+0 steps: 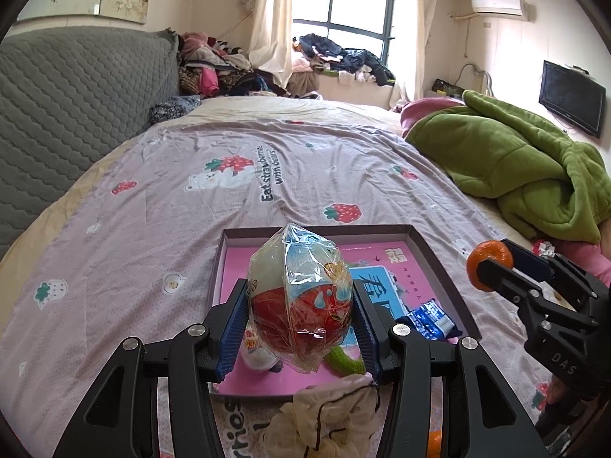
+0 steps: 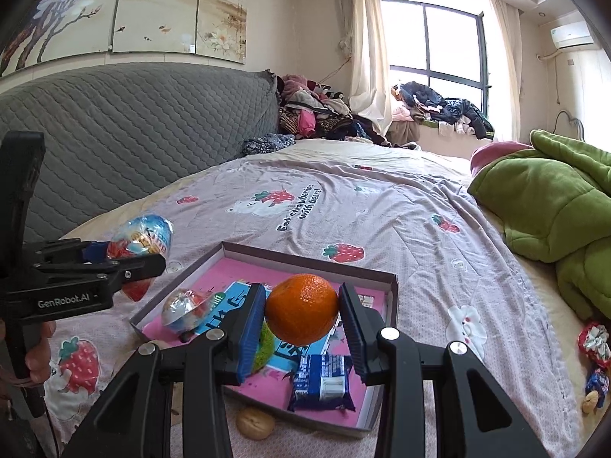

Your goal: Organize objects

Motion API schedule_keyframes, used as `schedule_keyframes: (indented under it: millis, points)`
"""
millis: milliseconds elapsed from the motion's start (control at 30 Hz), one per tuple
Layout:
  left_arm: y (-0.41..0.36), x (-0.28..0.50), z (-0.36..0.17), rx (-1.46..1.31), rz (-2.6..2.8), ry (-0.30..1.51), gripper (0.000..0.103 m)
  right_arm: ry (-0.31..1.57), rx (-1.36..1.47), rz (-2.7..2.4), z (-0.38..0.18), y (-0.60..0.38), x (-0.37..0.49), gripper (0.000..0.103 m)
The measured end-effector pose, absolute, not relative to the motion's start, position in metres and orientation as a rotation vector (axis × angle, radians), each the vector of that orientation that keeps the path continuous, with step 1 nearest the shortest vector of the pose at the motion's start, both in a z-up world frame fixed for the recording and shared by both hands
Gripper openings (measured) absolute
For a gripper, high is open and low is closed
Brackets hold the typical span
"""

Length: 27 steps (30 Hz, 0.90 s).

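Bed [image 1: 152, 198] with strawberry-print sheet; shallow tray [image 1: 439, 252] with pink floor lies on it.

Left hand-held gripper [image 1: 299, 328] pinches a plastic-wrapped toy egg [image 1: 301, 297] between its blue pads, held above the tray's near end.

Right hand-held gripper [image 2: 301, 324] pinches an orange [image 2: 301, 315], also above the tray.

In the tray: a second wrapped egg [image 2: 183, 311], a blue snack packet [image 2: 320, 381], something green [image 2: 267, 343] partly hidden.

Walnut [image 2: 255, 423] on the sheet just outside the tray's near edge.

Green blanket [image 2: 546, 206] heaped at right.
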<state>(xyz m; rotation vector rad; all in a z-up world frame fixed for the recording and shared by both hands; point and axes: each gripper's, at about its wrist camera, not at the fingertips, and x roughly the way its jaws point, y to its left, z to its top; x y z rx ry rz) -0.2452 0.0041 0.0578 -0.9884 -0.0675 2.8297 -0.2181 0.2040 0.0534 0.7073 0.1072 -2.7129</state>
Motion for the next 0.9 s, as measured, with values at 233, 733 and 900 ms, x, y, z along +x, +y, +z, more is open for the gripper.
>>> schedule_keyframes:
  millis: [233, 733, 900]
  points:
    - [0.007, -0.257, 0.052, -0.987, 2.846, -0.072, 0.053, 0.127, 0.716, -2.716, 0.046, 0.202, -0.229, 0.040]
    - [0.015, -0.281, 0.039, -1.049, 2.834, -0.052, 0.053, 0.103, 0.719, -2.749, 0.030, 0.207, -0.250, 0.040]
    - [0.018, -0.291, 0.034, -1.078, 2.829, -0.030, 0.053, 0.094, 0.730, -2.762, 0.023, 0.208, -0.257, 0.040]
